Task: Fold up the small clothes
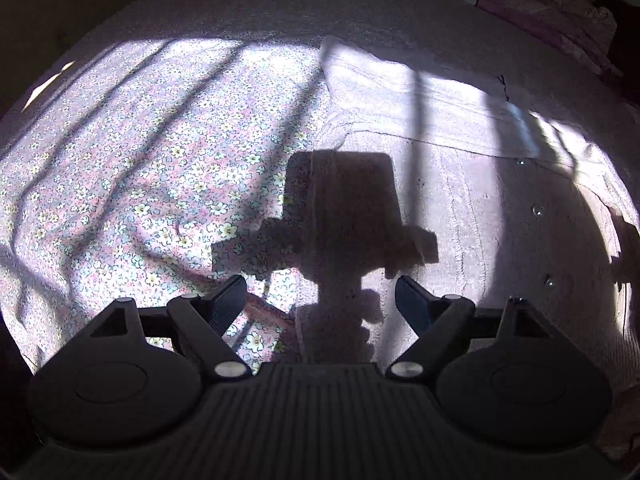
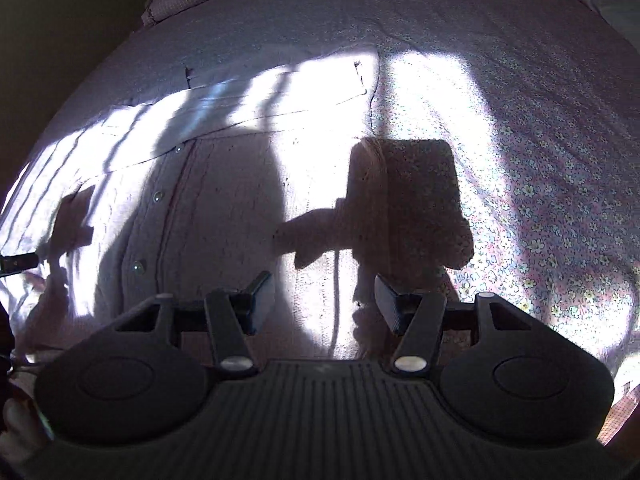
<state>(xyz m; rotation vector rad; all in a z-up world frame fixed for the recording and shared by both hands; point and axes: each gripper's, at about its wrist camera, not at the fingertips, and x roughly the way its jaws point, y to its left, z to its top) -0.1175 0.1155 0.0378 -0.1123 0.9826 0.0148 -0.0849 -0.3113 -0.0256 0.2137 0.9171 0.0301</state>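
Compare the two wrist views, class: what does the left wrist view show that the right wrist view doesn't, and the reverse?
Only the left wrist view shows the left tool, jaws wide, nothing between them, and crumpled pink clothes at the far edge. Only the right wrist view shows the right tool, also empty. Both share the white snap-button garment lying flat on the floral sheet, plus tool shadows.

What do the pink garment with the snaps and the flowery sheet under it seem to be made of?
The garment looks like a soft ribbed knit, matte, with fine lengthwise ridges and shiny snaps that could be metal or plastic. The sheet looks like thin printed woven cloth, perhaps cotton: smooth, matte and creased.
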